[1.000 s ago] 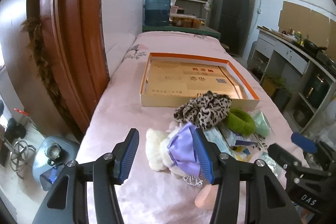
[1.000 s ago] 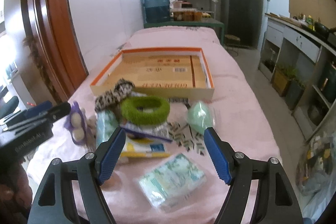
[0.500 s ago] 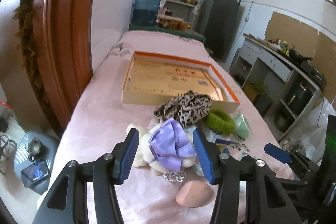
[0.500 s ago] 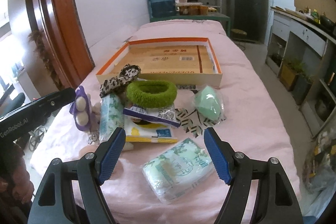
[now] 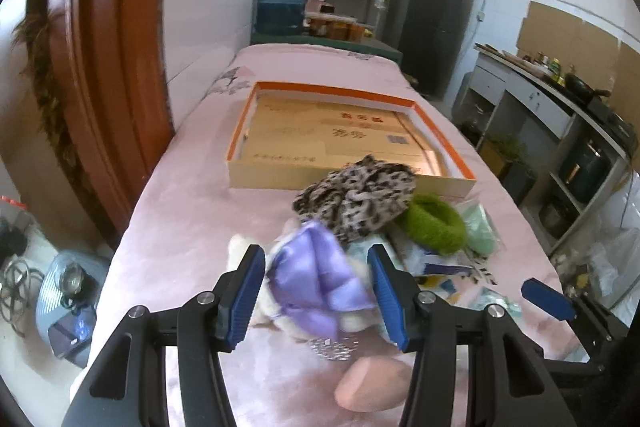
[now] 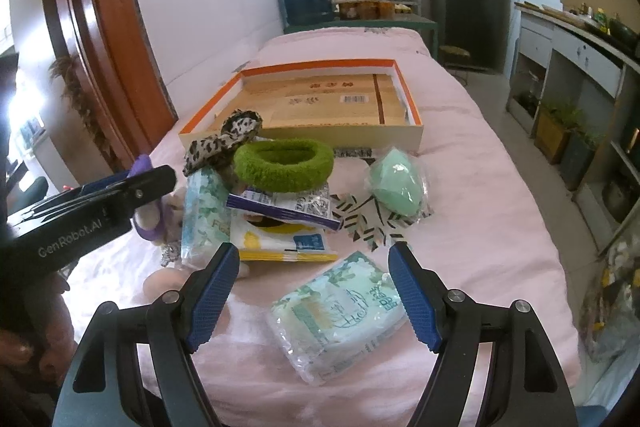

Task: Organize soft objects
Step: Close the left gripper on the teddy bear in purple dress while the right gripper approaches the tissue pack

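A white plush toy with a purple bow (image 5: 316, 287) lies on the pink cloth, and my left gripper (image 5: 315, 261) stands open with the bow between its blue pads; I see no squeeze on it. Behind it are a leopard-print scrunchie (image 5: 356, 199) and a green fuzzy scrunchie (image 5: 434, 223). A pink sponge (image 5: 372, 383) rests under the right finger. My right gripper (image 6: 314, 291) hangs open over a pale green tissue pack (image 6: 340, 315), gripping nothing. In the right wrist view the left gripper (image 6: 160, 179) reaches in beside the plush toy (image 6: 148, 223).
An orange-rimmed cardboard box (image 5: 348, 93) sits beyond the pile with flat cartons inside. A bagged green sponge (image 6: 396, 183), an upright tissue pack (image 6: 204, 211) and a yellow-white packet (image 6: 276, 239) lie in the heap. A wooden frame (image 5: 100, 67) stands at the left; cabinets line the right.
My left gripper has shifted right and come forward and down, so the purple bow now sits between its jaws instead of behind the right finger. The right gripper has barely moved.
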{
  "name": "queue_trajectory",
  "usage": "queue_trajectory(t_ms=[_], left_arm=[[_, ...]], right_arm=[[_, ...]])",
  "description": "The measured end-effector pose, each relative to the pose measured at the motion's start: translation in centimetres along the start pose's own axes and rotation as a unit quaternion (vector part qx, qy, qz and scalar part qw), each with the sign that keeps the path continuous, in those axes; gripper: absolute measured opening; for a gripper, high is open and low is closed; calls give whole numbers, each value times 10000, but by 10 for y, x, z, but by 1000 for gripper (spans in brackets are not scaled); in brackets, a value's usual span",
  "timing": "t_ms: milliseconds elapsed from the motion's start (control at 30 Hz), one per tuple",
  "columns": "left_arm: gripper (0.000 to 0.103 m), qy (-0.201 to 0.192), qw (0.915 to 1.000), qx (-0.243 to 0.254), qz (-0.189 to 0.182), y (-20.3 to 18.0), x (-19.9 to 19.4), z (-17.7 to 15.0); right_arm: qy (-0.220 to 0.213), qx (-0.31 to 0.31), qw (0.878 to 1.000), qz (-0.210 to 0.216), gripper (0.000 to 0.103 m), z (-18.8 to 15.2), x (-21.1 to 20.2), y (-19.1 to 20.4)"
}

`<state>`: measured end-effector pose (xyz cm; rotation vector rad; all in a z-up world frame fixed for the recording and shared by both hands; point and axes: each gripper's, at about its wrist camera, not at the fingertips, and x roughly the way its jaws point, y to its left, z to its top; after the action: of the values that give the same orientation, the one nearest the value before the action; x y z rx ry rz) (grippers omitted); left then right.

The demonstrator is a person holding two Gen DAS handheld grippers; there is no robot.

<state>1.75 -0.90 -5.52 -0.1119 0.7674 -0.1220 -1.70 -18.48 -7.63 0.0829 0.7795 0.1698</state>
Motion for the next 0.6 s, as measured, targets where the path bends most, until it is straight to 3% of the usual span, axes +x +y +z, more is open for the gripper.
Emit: queue_trajectory(t_ms=[267, 400, 600], left_arm=[[53, 118, 9998, -174, -32, 19, 8, -14], [46, -22, 9995, -289, -108, 28, 2, -19], [36, 5, 9990, -408, -200, 38, -2, -25]], right_arm=[[285, 85, 9995, -113, 78, -12, 16, -6], [310, 174, 9992, -165, 78, -13, 19, -12], [424, -182, 9984, -318, 78, -16, 27, -3]])
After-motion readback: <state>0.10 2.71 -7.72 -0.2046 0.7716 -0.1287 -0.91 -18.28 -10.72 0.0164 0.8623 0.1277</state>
